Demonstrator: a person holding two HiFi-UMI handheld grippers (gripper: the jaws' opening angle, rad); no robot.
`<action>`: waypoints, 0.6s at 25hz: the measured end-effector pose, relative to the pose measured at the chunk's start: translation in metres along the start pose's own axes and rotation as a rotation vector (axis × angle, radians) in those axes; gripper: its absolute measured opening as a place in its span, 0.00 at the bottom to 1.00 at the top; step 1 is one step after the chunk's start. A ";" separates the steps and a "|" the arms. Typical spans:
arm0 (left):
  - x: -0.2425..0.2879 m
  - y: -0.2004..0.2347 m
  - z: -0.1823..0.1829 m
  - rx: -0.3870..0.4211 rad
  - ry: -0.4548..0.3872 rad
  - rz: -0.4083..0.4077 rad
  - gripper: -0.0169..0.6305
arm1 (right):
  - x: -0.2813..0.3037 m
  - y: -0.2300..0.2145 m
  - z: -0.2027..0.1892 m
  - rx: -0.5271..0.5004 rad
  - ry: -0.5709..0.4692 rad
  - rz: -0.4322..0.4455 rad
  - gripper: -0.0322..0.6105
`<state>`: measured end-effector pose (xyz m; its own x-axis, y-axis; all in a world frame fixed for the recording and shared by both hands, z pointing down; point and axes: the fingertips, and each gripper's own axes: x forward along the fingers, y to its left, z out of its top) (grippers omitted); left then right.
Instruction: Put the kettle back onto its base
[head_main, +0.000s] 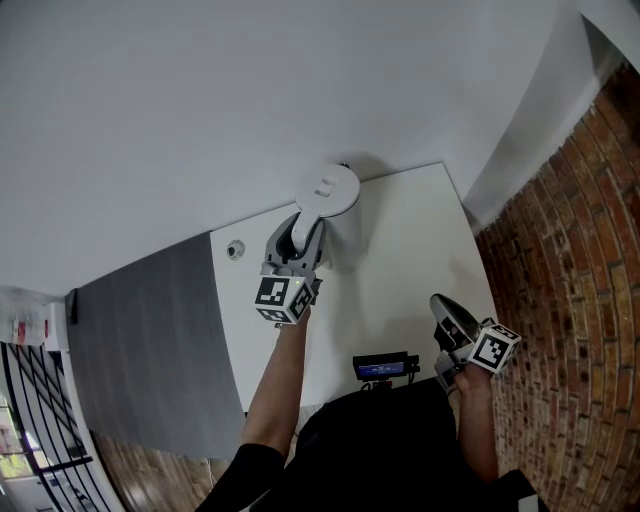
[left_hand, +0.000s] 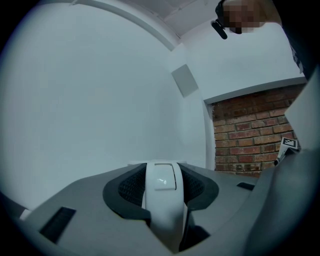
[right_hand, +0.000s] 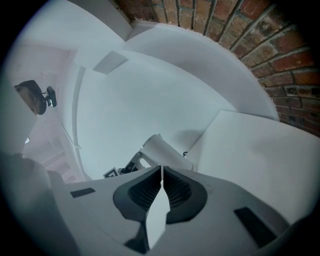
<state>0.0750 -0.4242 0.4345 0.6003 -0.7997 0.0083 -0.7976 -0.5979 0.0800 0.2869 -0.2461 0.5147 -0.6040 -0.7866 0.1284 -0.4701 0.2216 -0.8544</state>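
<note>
- A grey floor (head_main: 150, 340) lies left of the white desk (head_main: 400, 260).
- A small round fitting (head_main: 235, 249) sits near the desk's far left corner.
- Just right of it, the left tongs (head_main: 300, 235) are clamped on the kettle's white handle (left_hand: 162, 210), which fills the gap between the pads.
- The white kettle (head_main: 328, 190) is at the desk's far edge, lid up. Its underside is hidden, so whether it rests on anything cannot be told.
- A black device (head_main: 385, 367) with a blue screen lies at the near edge.
- The right tongs (head_main: 438, 302) hang over the desk's near right side, well apart from the kettle, jaws pressed together with nothing between them.
- A brick wall (head_main: 570, 300) runs along the right.
</note>
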 end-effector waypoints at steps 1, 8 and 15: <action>-0.002 0.000 -0.001 0.000 -0.002 -0.002 0.31 | 0.000 0.000 -0.001 0.002 0.001 0.005 0.08; -0.010 0.000 -0.005 0.000 0.002 0.021 0.31 | 0.000 -0.001 -0.005 0.001 0.012 0.007 0.08; -0.015 -0.008 -0.009 0.018 0.017 0.065 0.31 | -0.002 0.000 -0.004 0.002 0.007 0.005 0.08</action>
<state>0.0723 -0.4068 0.4426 0.5482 -0.8358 0.0294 -0.8356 -0.5459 0.0612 0.2858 -0.2421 0.5160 -0.6109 -0.7813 0.1280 -0.4662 0.2243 -0.8557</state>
